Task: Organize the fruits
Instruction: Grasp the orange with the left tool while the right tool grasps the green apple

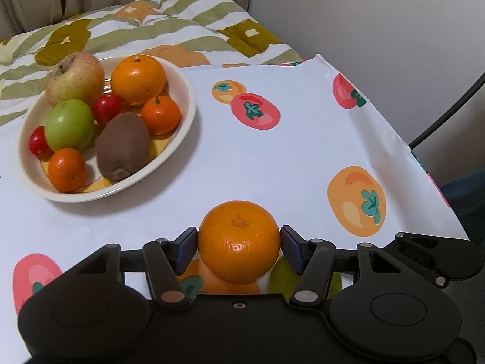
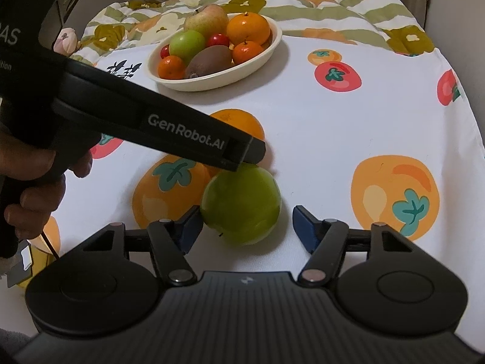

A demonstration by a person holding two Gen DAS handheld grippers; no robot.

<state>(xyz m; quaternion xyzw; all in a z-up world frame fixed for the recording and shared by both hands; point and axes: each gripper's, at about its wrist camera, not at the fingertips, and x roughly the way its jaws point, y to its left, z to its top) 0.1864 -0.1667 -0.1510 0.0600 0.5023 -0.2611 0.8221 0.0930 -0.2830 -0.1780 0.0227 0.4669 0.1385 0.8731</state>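
Note:
My left gripper (image 1: 239, 241) is shut on an orange (image 1: 239, 241), its blue pads touching both sides, close above the white fruit-print tablecloth (image 1: 272, 157). The orange also shows in the right wrist view (image 2: 242, 123), partly hidden behind the left gripper's body (image 2: 169, 133). My right gripper (image 2: 245, 227) is open around a green apple (image 2: 241, 203) that lies on the cloth; the left pad is close to it, the right pad stands apart. A cream bowl (image 1: 188, 112) at far left, also in the right wrist view (image 2: 272, 45), holds several fruits: apples, oranges, a kiwi, small red ones.
A striped floral quilt (image 1: 151, 30) lies behind the bowl. The table's right edge (image 1: 424, 163) drops off beside a white wall, with a dark cable (image 1: 448, 112) there. A yellow object (image 2: 36, 261) sits at the near left under the person's hand.

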